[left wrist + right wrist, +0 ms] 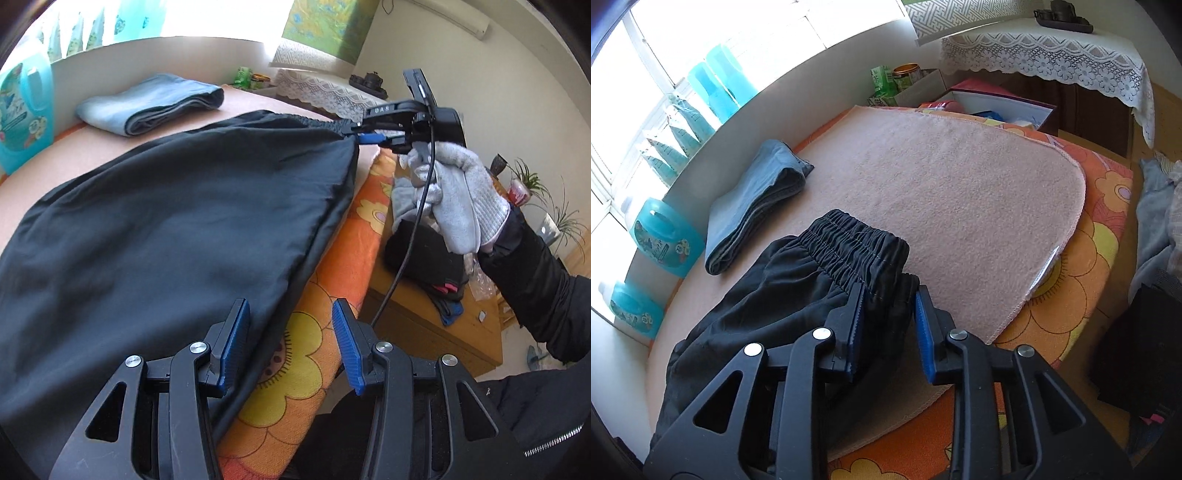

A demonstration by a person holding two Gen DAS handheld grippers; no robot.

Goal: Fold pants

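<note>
Right gripper [888,325]: pads clamped on the waistband corner of the pants [177,229]. The left wrist view confirms it: jaws pinched on the far right corner of the fabric, the gloved hand [454,199] gripping the handle from below, cable trailing down.

Left gripper [290,347]: jaws apart, holding nothing. The left pad sits over the near edge of the pants and the right pad is over the flowered cover [295,369]. We can't tell if the pad touches cloth.

Pants: black, on the pink towel [960,177], near left part of it, elastic waistband toward the far side in the right wrist view. The panel looks raised and pulled taut off the clamped corner.

Progress, our read: early to mid. The pants look doubled lengthwise, but we see no crosswise fold, so that and squaring up are left. A folded blue garment [757,206] lies far left by the wall, well apart, probably already done.

Pose: right arm reaches in from the right, forearm angled up to the gripper, fingers pointing left along the waistband. Left gripper is low and near, pointing far along the pants' right edge, likely set to take the near edge.
</note>
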